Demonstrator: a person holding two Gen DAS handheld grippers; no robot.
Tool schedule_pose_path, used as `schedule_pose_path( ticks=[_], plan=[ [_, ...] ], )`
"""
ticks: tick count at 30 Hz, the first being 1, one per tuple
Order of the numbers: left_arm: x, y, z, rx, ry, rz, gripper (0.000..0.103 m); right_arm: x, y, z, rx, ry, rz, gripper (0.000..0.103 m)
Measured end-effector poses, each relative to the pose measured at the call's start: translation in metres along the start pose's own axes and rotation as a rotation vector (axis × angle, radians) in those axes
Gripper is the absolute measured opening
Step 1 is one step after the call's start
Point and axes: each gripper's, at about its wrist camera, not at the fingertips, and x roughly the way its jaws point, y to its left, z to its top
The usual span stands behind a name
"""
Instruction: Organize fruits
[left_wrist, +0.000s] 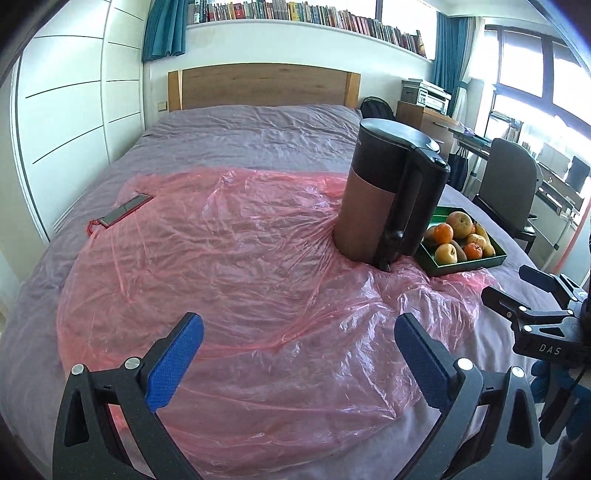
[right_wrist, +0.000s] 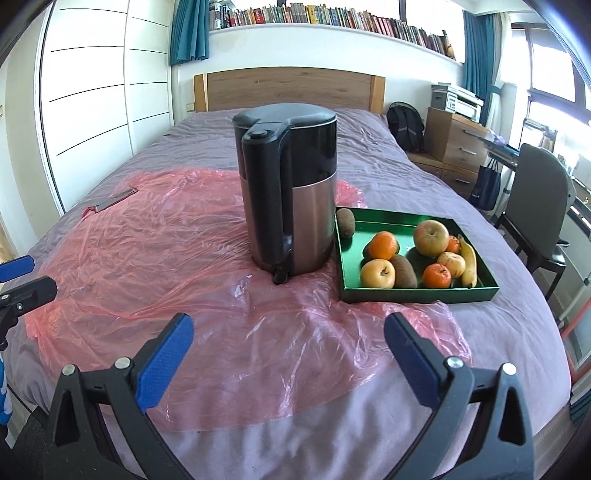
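Observation:
A green tray (right_wrist: 417, 294) sits on the bed to the right of a kettle and holds apples (right_wrist: 430, 237), oranges (right_wrist: 383, 245), kiwis (right_wrist: 404, 271) and a banana (right_wrist: 468, 259). One kiwi (right_wrist: 346, 222) leans in the tray's far left corner. The tray also shows in the left wrist view (left_wrist: 469, 265), partly hidden by the kettle. My right gripper (right_wrist: 289, 347) is open and empty, in front of the tray and kettle. My left gripper (left_wrist: 298, 350) is open and empty over the pink plastic sheet, to the left of the tray.
A tall black and copper kettle (right_wrist: 291, 184) stands on a crumpled pink plastic sheet (right_wrist: 155, 251) spread over the grey bed (right_wrist: 498, 332). A flat grey device (left_wrist: 125, 211) lies at the sheet's far left. A chair (right_wrist: 535, 206) and drawers stand right of the bed.

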Motion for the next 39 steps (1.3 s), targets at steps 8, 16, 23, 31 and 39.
schedule_pose_path(
  ticks=[8,16,23,31,39],
  plan=[
    [-0.008,-0.006,0.002,0.004,-0.044,0.032,0.102,-0.006,-0.008,0.001,-0.01,-0.012,-0.027,0.103],
    [-0.009,-0.017,0.003,0.024,-0.058,0.015,0.102,-0.008,-0.022,0.0,0.004,-0.014,-0.054,0.103],
    [-0.004,-0.022,0.002,0.033,-0.041,0.021,0.102,-0.008,-0.038,-0.003,0.03,-0.014,-0.075,0.103],
    [0.006,-0.027,-0.002,0.054,0.007,0.02,0.102,-0.009,-0.053,-0.004,0.053,-0.017,-0.092,0.103],
    [0.005,-0.028,-0.001,0.049,-0.012,0.035,0.102,-0.009,-0.063,-0.006,0.067,-0.019,-0.096,0.103]
  ],
)
